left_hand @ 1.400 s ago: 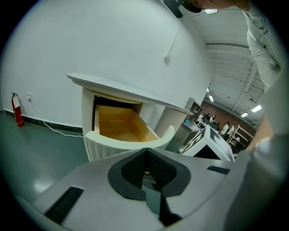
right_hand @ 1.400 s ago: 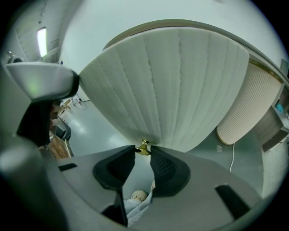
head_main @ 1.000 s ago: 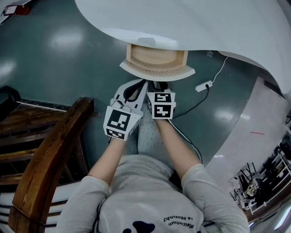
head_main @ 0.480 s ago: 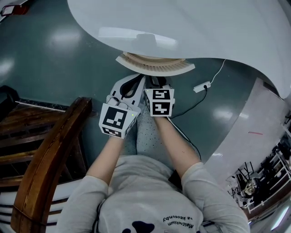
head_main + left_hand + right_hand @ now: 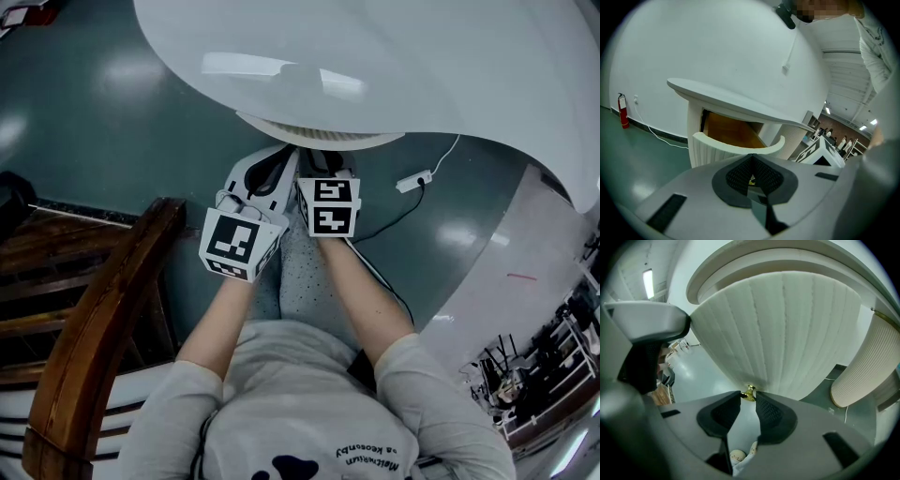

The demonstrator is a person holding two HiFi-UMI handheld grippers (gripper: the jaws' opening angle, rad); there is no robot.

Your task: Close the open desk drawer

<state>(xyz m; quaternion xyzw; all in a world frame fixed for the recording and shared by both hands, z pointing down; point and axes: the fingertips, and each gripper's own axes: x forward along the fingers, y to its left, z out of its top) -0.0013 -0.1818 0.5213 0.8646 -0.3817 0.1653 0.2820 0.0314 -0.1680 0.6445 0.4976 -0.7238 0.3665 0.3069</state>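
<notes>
The white ribbed drawer front [image 5: 319, 131] shows only as a thin curved strip under the white desk top [image 5: 375, 56]. In the left gripper view a gap remains, with the drawer front [image 5: 722, 150] standing off the wooden inside [image 5: 731, 131]. My right gripper [image 5: 320, 161] is at the drawer front; in the right gripper view it [image 5: 748, 397] is shut on the small brass knob [image 5: 749, 391], held at the fingertips against the ribbed front [image 5: 787, 333]. My left gripper [image 5: 267, 176] sits just left of it, below the drawer, its pads [image 5: 740, 176] together and holding nothing.
A brown wooden chair [image 5: 94, 319] stands close at the left. A white power strip [image 5: 413, 178] with its cable lies on the green floor at the right. A ribbed desk leg [image 5: 862, 366] rises at the right. A red fire extinguisher [image 5: 622, 117] stands by the far wall.
The drawer has slid in under the desk top, so its wooden inside no longer shows from above. Both grippers moved up the picture with it, toward the desk.
</notes>
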